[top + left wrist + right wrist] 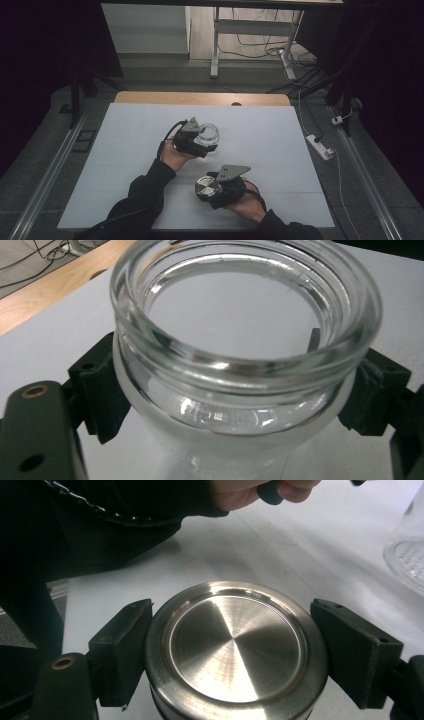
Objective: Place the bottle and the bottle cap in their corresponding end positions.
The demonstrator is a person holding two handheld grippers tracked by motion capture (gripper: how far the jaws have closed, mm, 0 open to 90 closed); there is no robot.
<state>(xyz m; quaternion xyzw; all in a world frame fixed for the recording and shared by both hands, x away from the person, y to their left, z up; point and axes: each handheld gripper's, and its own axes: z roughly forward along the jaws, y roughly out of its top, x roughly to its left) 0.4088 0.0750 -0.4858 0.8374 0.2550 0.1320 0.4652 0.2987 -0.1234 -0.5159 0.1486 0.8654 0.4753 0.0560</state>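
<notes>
Glass jar clamped, metal lid clamped

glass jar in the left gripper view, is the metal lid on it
No, the glass jar has an open mouth, and the metal lid sits clamped in the right gripper.

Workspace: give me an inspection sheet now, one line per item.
Surface: white table top, wooden edge at the far side.
Job's things: clear glass jar, open-mouthed and without a lid; round steel lid, apart from the jar.
Clutter: nothing seen.
Grippers: left gripper shut on the jar below its rim; right gripper shut on the lid's edge.
Cables: black cable trailing from the left gripper; loose cables and a white power strip on the floor.
Surroundings: dark room, grey floor, white desk frame beyond the table.
</notes>
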